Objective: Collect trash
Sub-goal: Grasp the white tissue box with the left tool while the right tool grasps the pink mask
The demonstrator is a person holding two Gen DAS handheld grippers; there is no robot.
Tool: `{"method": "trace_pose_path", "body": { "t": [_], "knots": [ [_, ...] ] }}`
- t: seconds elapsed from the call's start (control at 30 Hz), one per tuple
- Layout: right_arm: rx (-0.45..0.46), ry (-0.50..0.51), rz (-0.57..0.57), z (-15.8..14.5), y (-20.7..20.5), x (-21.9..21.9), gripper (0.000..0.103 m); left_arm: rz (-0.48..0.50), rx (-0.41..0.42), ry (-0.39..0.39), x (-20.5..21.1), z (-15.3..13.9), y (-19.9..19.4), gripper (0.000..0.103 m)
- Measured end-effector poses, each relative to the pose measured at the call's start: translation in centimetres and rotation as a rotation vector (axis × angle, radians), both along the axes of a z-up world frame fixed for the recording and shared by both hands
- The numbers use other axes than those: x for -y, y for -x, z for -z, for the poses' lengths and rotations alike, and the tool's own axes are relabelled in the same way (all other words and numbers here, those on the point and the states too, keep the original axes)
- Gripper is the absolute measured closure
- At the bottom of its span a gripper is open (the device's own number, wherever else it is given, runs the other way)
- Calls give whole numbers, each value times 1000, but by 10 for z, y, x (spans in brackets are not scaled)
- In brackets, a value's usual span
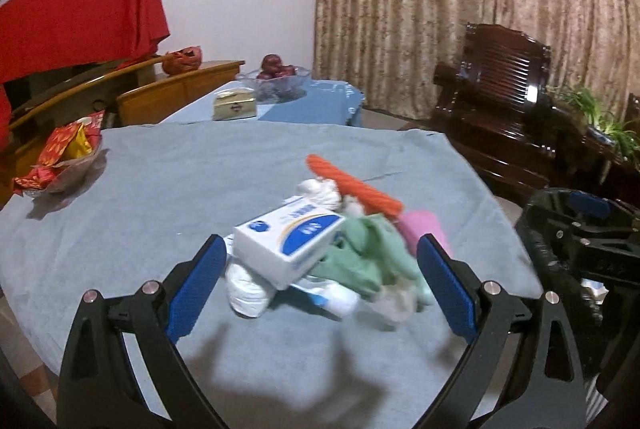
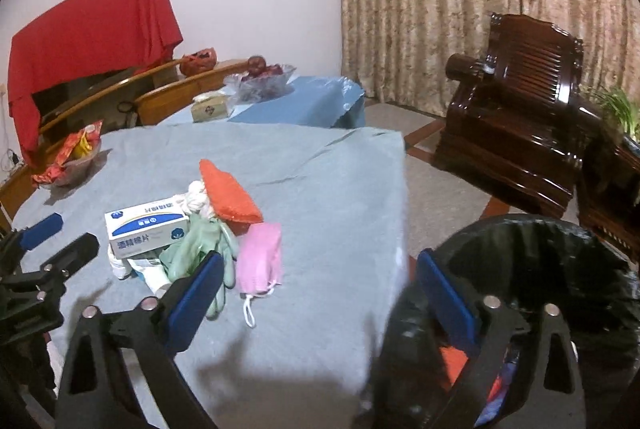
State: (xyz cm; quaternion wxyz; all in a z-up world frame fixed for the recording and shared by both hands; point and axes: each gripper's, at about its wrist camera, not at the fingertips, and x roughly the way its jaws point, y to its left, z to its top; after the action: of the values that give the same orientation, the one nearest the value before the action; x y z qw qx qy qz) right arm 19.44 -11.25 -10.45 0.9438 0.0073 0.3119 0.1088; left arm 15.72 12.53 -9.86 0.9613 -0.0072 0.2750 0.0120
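Note:
A pile of trash lies on the blue-grey tablecloth (image 1: 160,189): a white and blue box (image 1: 288,241), green gloves (image 1: 364,253), a white crumpled tissue (image 1: 320,189), an orange packet (image 1: 352,185) and a pink mask (image 1: 424,225). My left gripper (image 1: 320,285) is open just in front of the pile, empty. In the right wrist view the box (image 2: 146,229), the gloves (image 2: 200,249), the orange packet (image 2: 228,197) and the pink mask (image 2: 260,259) show again. My right gripper (image 2: 320,293) is open and empty, between the table's right edge and a black-lined bin (image 2: 540,269).
A glass bowl of red and yellow wrappers (image 1: 68,157) sits at the table's left. Behind it stand a second table with a tissue box (image 1: 234,105) and a fruit bowl (image 1: 276,77). A dark wooden armchair (image 2: 516,133) stands on the right. The left gripper's fingers (image 2: 40,229) show at the right wrist view's left.

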Motion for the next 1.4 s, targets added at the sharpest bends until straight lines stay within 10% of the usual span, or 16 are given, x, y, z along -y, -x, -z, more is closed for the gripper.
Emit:
{"method": "trace_pose_path", "body": {
  "t": [0.63, 0.97, 1.1, 1.4],
  "knots": [
    [-213, 82, -72, 74, -67, -58, 36, -26, -66, 17, -35, 39, -38, 10],
    [-244, 48, -169, 77, -64, -63, 85, 22, -113, 25, -39, 55, -58, 10],
    [-217, 51, -167, 68, -60, -62, 86, 18, -124, 38, -39, 57, -60, 32],
    [-181, 28, -147, 47, -48, -45, 86, -1, -119, 53, -24, 46, -40, 37]
  ]
}}
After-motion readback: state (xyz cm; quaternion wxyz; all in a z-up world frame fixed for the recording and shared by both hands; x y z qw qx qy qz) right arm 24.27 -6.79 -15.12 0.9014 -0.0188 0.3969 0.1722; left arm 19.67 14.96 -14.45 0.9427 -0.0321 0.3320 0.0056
